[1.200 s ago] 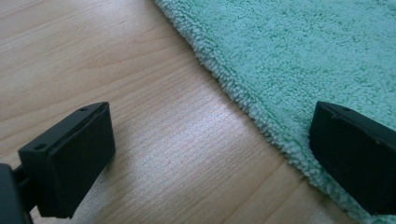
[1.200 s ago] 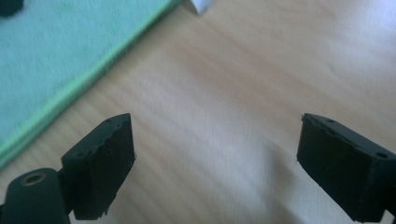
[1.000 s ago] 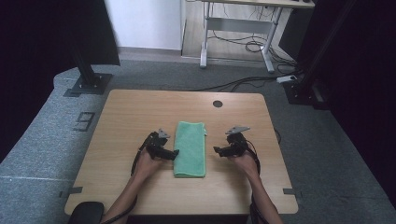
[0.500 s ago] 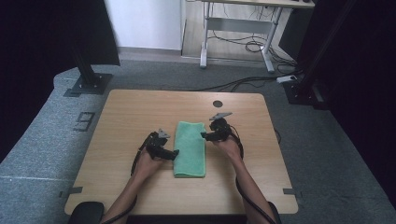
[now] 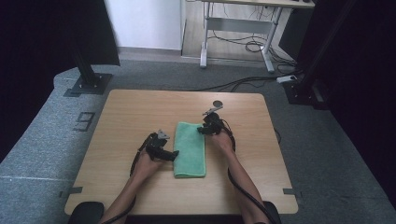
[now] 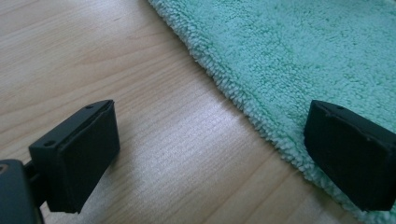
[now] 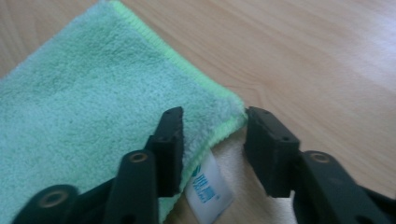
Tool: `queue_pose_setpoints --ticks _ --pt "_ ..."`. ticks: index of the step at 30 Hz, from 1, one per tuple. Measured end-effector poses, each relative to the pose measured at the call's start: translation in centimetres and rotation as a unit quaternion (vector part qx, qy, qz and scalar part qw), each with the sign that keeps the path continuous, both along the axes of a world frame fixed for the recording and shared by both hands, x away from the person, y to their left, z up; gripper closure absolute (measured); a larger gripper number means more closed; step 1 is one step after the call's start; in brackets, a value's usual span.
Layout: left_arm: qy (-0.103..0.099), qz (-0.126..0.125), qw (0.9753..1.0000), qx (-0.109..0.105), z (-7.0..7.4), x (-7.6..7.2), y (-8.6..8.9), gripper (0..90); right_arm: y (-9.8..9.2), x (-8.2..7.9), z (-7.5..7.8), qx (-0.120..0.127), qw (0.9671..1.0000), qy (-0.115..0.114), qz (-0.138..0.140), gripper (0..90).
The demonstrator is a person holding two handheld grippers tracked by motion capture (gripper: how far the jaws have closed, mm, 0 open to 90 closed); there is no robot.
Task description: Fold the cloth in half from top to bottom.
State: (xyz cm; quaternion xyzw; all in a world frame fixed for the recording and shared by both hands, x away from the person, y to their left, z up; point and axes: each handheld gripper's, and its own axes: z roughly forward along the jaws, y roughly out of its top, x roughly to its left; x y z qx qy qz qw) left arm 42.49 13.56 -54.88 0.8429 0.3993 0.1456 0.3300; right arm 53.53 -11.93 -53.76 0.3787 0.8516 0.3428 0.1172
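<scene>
Two claws are seen at one green towel (image 5: 190,148), which is laid flat and folded into a long strip near the middle of the one wooden table (image 5: 126,116). Left claw (image 5: 169,154) is held at the towel's left long edge, toward the near end; in the left gripper view (image 6: 210,154) its two jaws are spread wide, one over bare wood beside the towel and the other over the pile just inside the edge, with nothing gripped between them. Right claw (image 5: 201,130) is held at the towel's far right corner; in the right gripper view (image 7: 212,142) its two jaws are parted, and the corner of the towel (image 7: 93,107) is straddled, one jaw set over the cloth and the other over the wood just beside the hem. Whether that corner is touched by the jaws cannot be told. One small white label (image 7: 208,189) with blue print is seen sticking out from under the towel's corner, between the jaws. One dark round hole (image 5: 217,103) is set in the table beyond the towel, near the far edge. Two bare forearms are seen reaching in from the near side of the table, one on each side of the towel.
</scene>
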Motion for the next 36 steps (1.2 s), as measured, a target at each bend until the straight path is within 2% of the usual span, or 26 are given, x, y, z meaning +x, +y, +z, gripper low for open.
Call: queue_pose_setpoints --ticks 6,7,10,15,21,24,27,28,31,36 --pt "0.002 -0.004 1.0000 0.002 0.0 -0.6 0.2 3.9 0.0 -0.7 0.0 0.007 0.9999 0.011 0.011 71.1" --pt "0.003 -0.005 1.0000 0.003 0.1 -0.7 0.2 3.9 0.0 -1.1 0.0 0.010 0.9996 0.017 0.018 75.1" --pt "0.007 -0.008 0.9999 0.005 0.1 -1.1 0.4 3.9 -0.1 -1.8 0.1 0.014 0.9993 0.024 0.026 79.7" --pt "0.007 -0.010 0.9999 0.006 0.1 -1.6 0.5 3.9 -0.4 -2.5 0.0 0.028 0.9988 0.032 0.024 84.7" --pt "0.003 -0.007 1.0000 0.003 0.1 -1.8 0.5 3.9 -0.1 -3.2 0.4 0.009 0.9995 0.019 0.026 86.4" --pt "0.003 -0.006 1.0000 0.003 0.1 -1.8 0.5 4.0 -0.1 -3.3 0.8 0.012 0.9994 0.012 0.029 86.5" --pt "0.001 -0.005 1.0000 0.003 0.0 -1.9 0.5 3.9 -0.2 -3.8 2.1 0.022 0.9991 0.001 0.036 86.4" --pt "0.001 -0.005 1.0000 0.003 0.0 -1.9 0.5 3.9 -0.2 -3.8 2.1 0.022 0.9991 0.001 0.036 86.4" --pt "0.000 -0.003 1.0000 0.003 0.0 -1.9 0.5 4.0 -0.2 -4.7 3.6 0.032 0.9984 -0.011 0.047 86.4" --pt "0.000 -0.001 1.0000 0.002 0.0 -2.0 0.5 4.0 -0.1 -5.8 4.7 0.040 0.9970 -0.023 0.062 86.4"
